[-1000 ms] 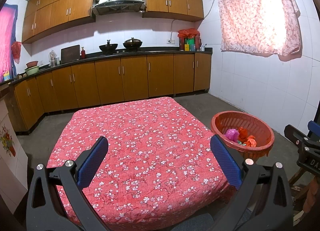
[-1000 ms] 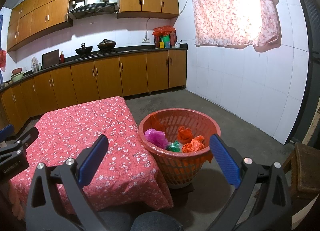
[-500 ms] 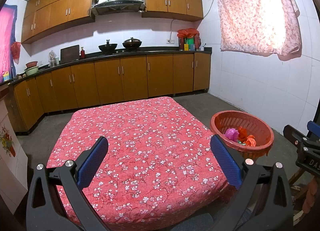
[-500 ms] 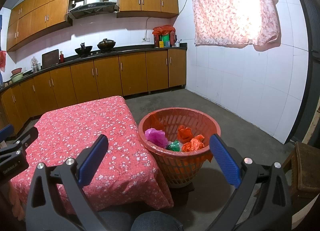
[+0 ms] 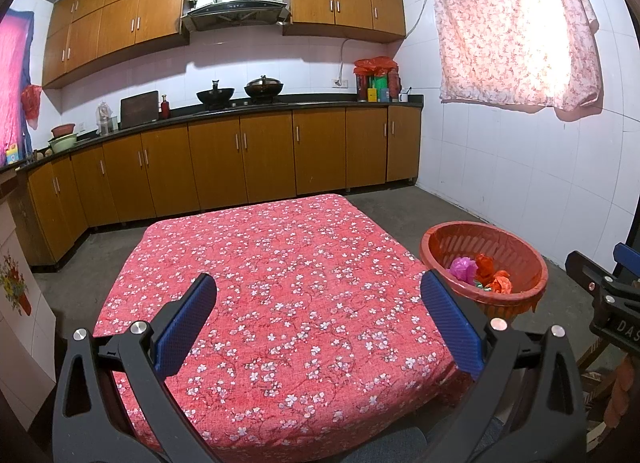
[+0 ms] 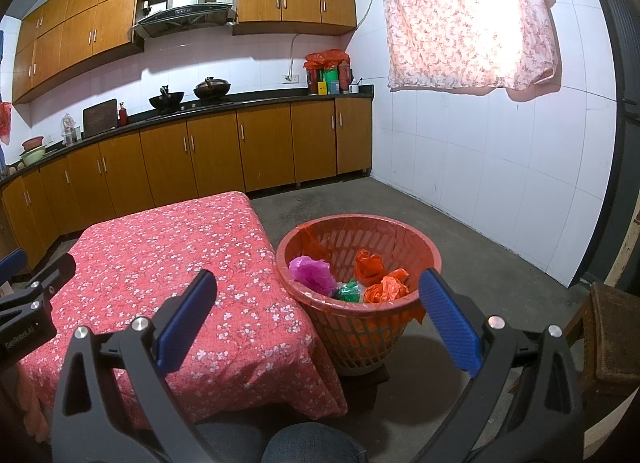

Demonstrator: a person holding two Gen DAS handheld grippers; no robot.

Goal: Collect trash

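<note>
An orange-red plastic basket (image 6: 424, 251) stands on the floor just right of the table; it also shows in the left wrist view (image 5: 528, 263). Inside lie crumpled plastic bags: a pink one (image 6: 312, 269), a green one (image 6: 350, 291) and orange ones (image 6: 386, 287). My left gripper (image 5: 318, 315) is open and empty above the red flowered tablecloth (image 5: 280, 271). My right gripper (image 6: 318, 313) is open and empty, held near the basket's front rim. No loose trash shows on the cloth.
Wooden cabinets and a dark counter (image 5: 240, 107) with pots run along the back and left walls. A white tiled wall with a curtained window (image 6: 468, 19) is at right. A wooden stool (image 6: 608, 327) stands at far right.
</note>
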